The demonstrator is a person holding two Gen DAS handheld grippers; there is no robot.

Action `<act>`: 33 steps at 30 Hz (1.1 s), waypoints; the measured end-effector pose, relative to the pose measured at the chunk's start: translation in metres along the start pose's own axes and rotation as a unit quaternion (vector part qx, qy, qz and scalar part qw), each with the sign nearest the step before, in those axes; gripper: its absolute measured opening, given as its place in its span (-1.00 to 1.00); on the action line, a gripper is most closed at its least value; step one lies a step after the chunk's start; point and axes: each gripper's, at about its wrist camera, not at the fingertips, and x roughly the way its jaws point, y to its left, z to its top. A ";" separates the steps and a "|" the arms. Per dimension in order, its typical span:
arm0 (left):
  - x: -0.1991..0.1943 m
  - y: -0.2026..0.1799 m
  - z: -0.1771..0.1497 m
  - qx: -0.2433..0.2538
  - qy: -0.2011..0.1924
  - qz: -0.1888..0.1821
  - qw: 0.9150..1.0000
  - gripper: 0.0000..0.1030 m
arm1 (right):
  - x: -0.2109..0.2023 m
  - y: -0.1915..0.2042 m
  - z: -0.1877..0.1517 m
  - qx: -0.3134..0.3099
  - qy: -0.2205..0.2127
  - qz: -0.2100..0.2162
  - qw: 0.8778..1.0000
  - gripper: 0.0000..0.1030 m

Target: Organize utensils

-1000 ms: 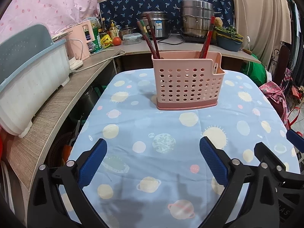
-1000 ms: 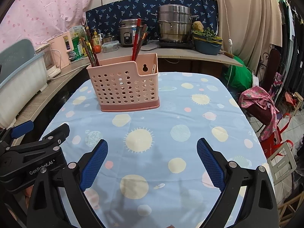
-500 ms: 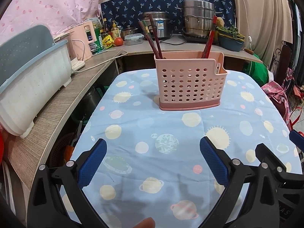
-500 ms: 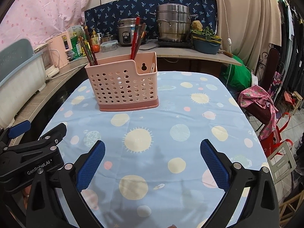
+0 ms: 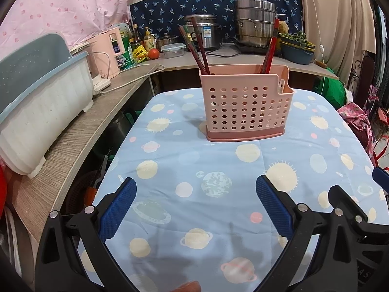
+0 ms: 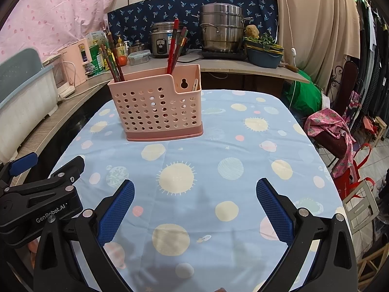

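Chopsticks (image 5: 197, 46) lean in two bunches at opposite ends of a pink perforated holder (image 5: 245, 104), which stands upright on the planet-print tablecloth (image 5: 194, 170) well ahead of both tools. Left gripper (image 5: 195, 194) hangs low over the cloth with its blue pads (image 5: 119, 209) spread wide and nothing between them, the holder straight ahead and slightly right of its centre line. Right gripper (image 6: 194, 194) is equally wide and empty, with the holder ahead and to its left, beyond the left tool's black body beside it.
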 end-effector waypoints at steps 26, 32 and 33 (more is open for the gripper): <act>0.006 -0.001 0.009 -0.007 0.002 0.001 1.000 0.83 | 0.002 0.000 0.009 0.000 -0.004 0.000 1.000 0.88; 0.005 -0.002 0.009 -0.006 0.000 0.002 1.000 0.83 | 0.003 0.000 0.010 0.001 -0.005 -0.001 1.000 0.88; 0.005 -0.002 0.009 -0.005 0.000 0.003 1.000 0.83 | 0.002 -0.001 0.010 0.001 -0.005 -0.001 1.000 0.89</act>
